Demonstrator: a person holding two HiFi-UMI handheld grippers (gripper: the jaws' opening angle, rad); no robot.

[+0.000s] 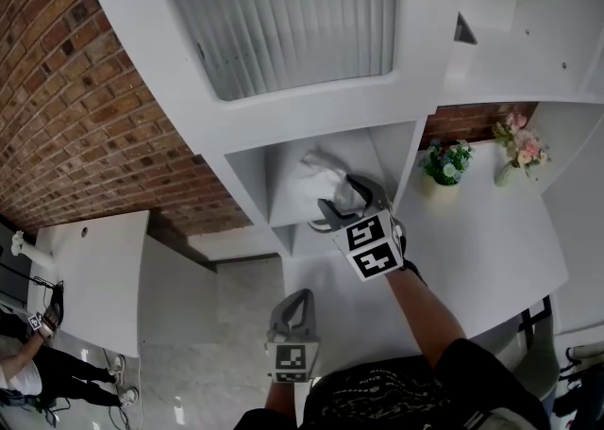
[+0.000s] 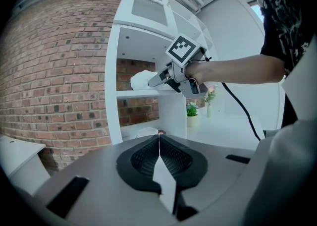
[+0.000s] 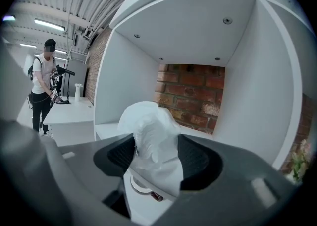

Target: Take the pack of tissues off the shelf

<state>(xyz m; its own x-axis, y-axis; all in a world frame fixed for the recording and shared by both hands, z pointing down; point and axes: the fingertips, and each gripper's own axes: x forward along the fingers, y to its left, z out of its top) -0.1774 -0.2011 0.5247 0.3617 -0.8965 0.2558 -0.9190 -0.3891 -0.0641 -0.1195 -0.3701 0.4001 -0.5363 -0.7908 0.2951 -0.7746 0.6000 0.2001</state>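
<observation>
The pack (image 3: 151, 138) is a soft, crumpled white plastic bundle with creased folds and a puffed top. It sits at the front of an open cubby in the shelf (image 3: 119, 86), a smooth, matt white unit with flat square-cut panels. A rough red brick wall (image 3: 190, 91) shows through the open back of the cubby.

The right gripper (image 1: 332, 211) reaches into that cubby. Its grey jaws with ribbed black pads stand partway apart and pinch the pack, whose wrap bulges between and above them. The right arm stretches out nearly straight from the body to the shelf, the gripper pointing slightly downward.

The left gripper (image 2: 159, 140) is held low and close to the body, below and in front of the cubby, aimed towards the shelf. Its ribbed pads meet along a thin line with nothing between them.
</observation>
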